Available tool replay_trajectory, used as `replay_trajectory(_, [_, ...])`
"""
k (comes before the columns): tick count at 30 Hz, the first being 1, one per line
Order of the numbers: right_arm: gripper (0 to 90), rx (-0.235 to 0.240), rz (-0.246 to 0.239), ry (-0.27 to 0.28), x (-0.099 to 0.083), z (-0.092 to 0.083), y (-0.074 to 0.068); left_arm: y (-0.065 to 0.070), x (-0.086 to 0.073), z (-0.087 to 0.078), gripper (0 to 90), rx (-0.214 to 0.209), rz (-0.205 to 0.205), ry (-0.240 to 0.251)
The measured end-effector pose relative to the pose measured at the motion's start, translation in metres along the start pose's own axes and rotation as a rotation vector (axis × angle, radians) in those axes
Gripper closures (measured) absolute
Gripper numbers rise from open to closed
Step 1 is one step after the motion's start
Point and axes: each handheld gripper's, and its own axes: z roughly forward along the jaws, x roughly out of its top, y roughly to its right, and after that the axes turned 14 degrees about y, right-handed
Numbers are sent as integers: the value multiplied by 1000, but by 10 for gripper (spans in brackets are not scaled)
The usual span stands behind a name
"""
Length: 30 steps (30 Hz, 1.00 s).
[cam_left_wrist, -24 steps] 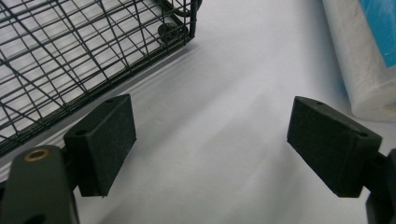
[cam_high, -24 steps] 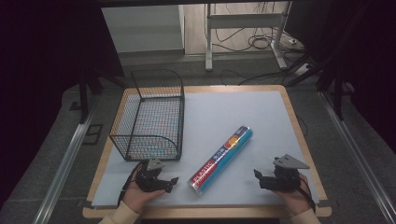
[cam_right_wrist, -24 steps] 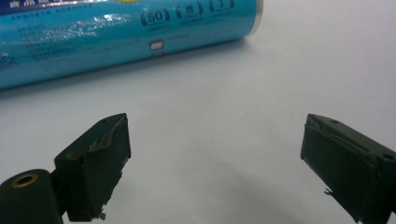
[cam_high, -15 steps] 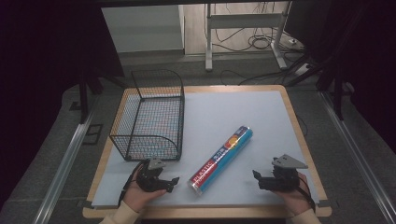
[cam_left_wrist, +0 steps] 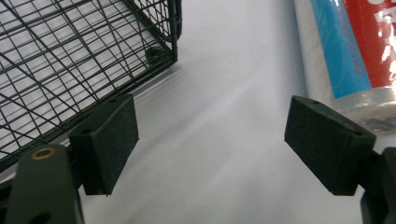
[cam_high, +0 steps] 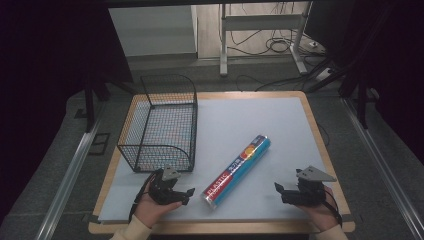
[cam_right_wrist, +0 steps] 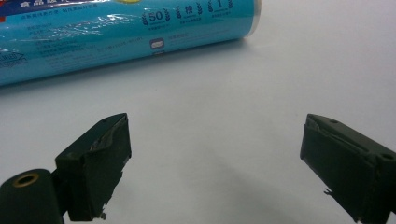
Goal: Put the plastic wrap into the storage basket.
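A long roll (cam_high: 237,171) in blue and red wrapping lies at a slant on the pale mat, between the two hands. My left gripper (cam_high: 187,193) rests near the front edge, just left of the roll's near end, jaws wide apart with bare mat between them (cam_left_wrist: 210,140); the roll (cam_left_wrist: 355,51) passes beside its right jaw. My right gripper (cam_high: 277,190) sits at the front right, open and with nothing in it (cam_right_wrist: 215,154), the roll (cam_right_wrist: 116,32) lying across the view beyond its tips. A black wire basket (cam_high: 162,125) stands behind the left hand.
The basket's corner (cam_left_wrist: 159,51) is close to my left jaw. The mat lies on a wooden table (cam_high: 320,145). Metal rails (cam_high: 65,180) run along both sides of the table. A desk frame and cables (cam_high: 270,45) are on the floor beyond.
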Motion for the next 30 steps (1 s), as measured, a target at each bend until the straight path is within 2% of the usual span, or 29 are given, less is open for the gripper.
replay_trajectory(8, [92,1,-17,-3,1,1,-4,2,5,-4,179,-11,2,-9])
replay_trajectory(16, [95,-10,-2,-8,1,2,0,14,23,-5,180,-50,19,-4])
replay_trajectory(25, [95,-9,5,-15,-1,2,-1,19,35,-7,183,-52,18,-9])
replay_trajectory(30, [95,-6,7,-23,-2,3,-2,25,48,-4,183,-68,32,-2])
